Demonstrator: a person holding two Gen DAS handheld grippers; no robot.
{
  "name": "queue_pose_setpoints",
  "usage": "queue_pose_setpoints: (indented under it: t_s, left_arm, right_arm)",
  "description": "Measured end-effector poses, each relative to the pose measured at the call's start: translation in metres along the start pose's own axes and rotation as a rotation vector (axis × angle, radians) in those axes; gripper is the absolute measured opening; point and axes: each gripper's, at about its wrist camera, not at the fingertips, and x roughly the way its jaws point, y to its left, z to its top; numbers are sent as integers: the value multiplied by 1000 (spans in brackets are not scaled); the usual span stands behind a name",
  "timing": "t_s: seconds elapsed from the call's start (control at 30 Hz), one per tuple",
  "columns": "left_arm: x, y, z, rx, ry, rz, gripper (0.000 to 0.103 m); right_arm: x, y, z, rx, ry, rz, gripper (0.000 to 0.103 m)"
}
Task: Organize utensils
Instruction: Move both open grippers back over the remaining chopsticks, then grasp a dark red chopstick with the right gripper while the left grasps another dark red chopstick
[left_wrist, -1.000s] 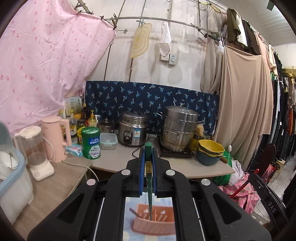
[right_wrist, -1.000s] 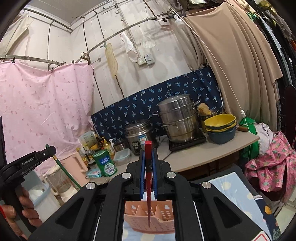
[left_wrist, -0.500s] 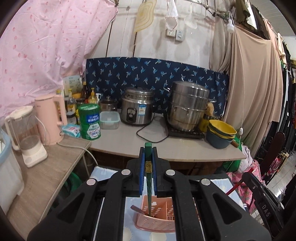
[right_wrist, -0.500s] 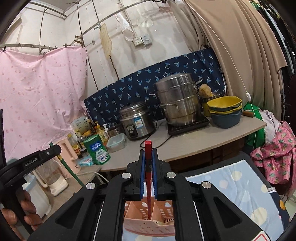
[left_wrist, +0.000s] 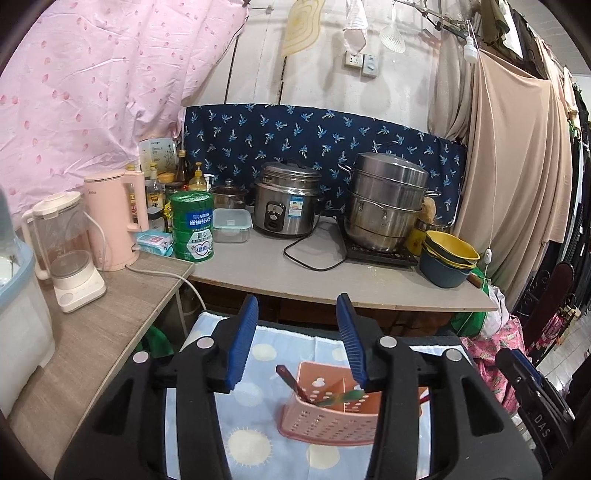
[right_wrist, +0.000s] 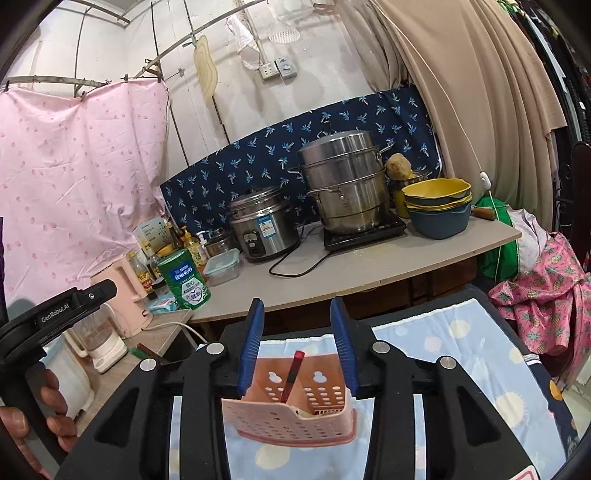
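Observation:
A pink perforated basket (left_wrist: 325, 424) (right_wrist: 295, 417) stands on a light blue spotted cloth (left_wrist: 255, 354). My left gripper (left_wrist: 297, 301) hangs just above it with its jaws opening and nothing pressed between the blue pads. A green utensil (left_wrist: 340, 398) lies tilted in the basket beside a dark handle (left_wrist: 291, 378). My right gripper (right_wrist: 296, 306) is over the same basket, its jaws also opening. A red-handled utensil (right_wrist: 293, 373) stands loose in a compartment between them, touching neither pad. A hand (right_wrist: 51, 406) holds the left gripper's body at the left edge of the right wrist view.
Behind the basket runs a counter (left_wrist: 332, 284) with a rice cooker (left_wrist: 286, 203), a steel steamer pot (left_wrist: 386, 203), stacked bowls (left_wrist: 447, 262) and a green tin (left_wrist: 192, 225). A pink kettle (left_wrist: 114, 221) and a blender (left_wrist: 66, 251) stand on the wooden side table at left.
Both grippers sank toward the basket and their jaws parted. The green utensil left the left gripper and the red one left the right; both now rest in the basket.

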Motion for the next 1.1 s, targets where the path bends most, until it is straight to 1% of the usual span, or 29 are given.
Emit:
queue_pose_setpoints:
  t_s: [0.1,0.23,0.37,0.47,0.53,0.8,0.97,1.1]
  left_arm:
    - [-13,1,-8,14,8,-1,42]
    - [-30,3,-27,45,38,11,44]
    - [-45,8,-60,55,109,8,44]
    - [-56,10,-86,67,154,7,44]
    - [-65,14,-109,76,192,11,44]
    - [-98,25,-191,62,317,2,44]
    - [-115,28,-236,65,360,2,44]
    - [-123,32,-269,54,415,8,44]
  right_arm:
    - [-14,-4,-4,2,7,5,37]
    - [-37,-9,-18,6,30,-1,37]
    - [-59,-15,-44,11,78,-10,37]
    - [-78,-19,-74,1,130,-18,37]
    - [-91,-21,-98,-9,171,-22,37]
    - [-137,-25,-183,-29,327,-34,37]
    - [-158,-24,-227,-63,400,-52,37]
    - [-167,-18,-256,-89,450,-52,37]
